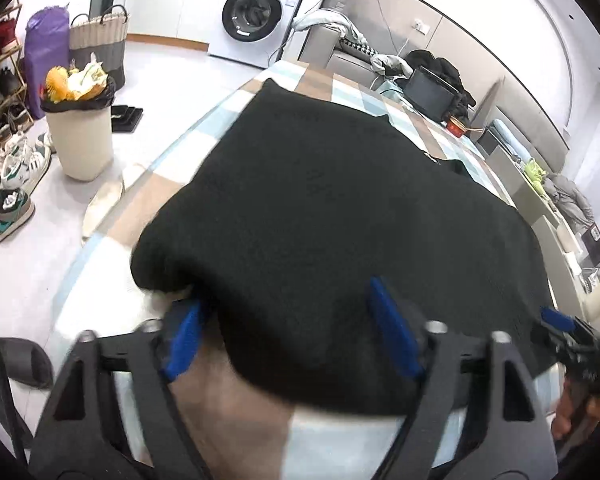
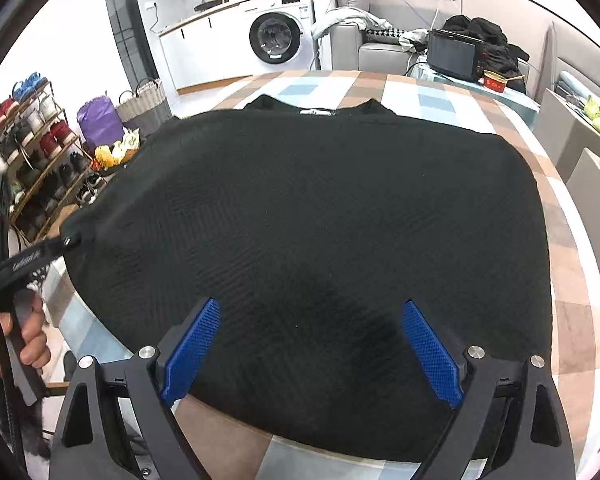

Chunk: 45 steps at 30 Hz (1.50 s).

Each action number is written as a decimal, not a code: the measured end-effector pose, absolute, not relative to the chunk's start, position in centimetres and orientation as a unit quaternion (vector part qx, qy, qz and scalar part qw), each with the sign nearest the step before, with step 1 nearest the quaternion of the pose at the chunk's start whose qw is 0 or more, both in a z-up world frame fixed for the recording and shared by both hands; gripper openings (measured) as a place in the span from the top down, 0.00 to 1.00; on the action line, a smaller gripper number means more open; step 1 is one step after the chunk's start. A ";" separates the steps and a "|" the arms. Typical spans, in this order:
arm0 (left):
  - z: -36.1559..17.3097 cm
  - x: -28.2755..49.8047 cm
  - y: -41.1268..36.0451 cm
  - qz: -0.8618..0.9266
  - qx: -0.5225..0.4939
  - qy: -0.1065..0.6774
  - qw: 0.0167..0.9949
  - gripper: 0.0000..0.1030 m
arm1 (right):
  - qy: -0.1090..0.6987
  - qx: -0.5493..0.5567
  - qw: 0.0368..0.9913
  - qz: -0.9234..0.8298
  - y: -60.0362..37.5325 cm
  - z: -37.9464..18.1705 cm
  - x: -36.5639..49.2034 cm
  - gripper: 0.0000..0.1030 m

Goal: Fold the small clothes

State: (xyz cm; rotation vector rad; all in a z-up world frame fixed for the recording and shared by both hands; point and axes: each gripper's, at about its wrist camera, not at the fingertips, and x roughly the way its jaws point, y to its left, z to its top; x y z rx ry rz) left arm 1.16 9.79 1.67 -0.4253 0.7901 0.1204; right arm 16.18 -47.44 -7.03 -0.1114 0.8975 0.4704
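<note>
On the table, spread with a checked cloth in brown, white and pale blue, a black knitted garment lies flat and takes up most of both views.
- Garment: fine ribbed weave, matte, near-uniform black. Collar at the far edge with a small white label at its middle. Near hem runs along the table's front edge. In the left wrist view its near left corner is bunched and lifted off the cloth.
- Right gripper: blue textured fingers stand wide apart over the near hem, one to each side; no cloth pinched between them. Whether the tips touch the fabric cannot be told.
- Left gripper: its blue pads are partly apart, with the garment's near edge draped across the gap; the left-hand pad is half buried under the raised fold. Pads do not plainly press the cloth. This frame is smeared along the hem, so contact is hard to judge.
- From the right wrist view the left gripper's black tip sits at the garment's left corner, and a hand grips its handle at the frame edge, mostly cut off.
- Background, left: washing machine, shoe rack, woven basket, full waste bin.
- Garment's sleeves are not visible; its far right part is lost to the lens curve.
</note>
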 end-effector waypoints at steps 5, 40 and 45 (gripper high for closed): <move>2.2 2.6 8.9 0.061 -0.185 0.365 0.910 0.85 | 0.427 -0.046 0.875 0.223 -47.8 -7.1 16.2 0.09; 9.1 2.3 -8.2 -0.232 -0.054 0.340 0.910 0.23 | 0.432 -0.007 0.893 0.128 -56.2 -5.4 17.1 0.09; 8.4 2.3 -2.5 -0.176 -0.047 0.350 0.919 0.23 | 0.433 -0.032 0.893 0.123 -56.4 -5.0 16.4 0.09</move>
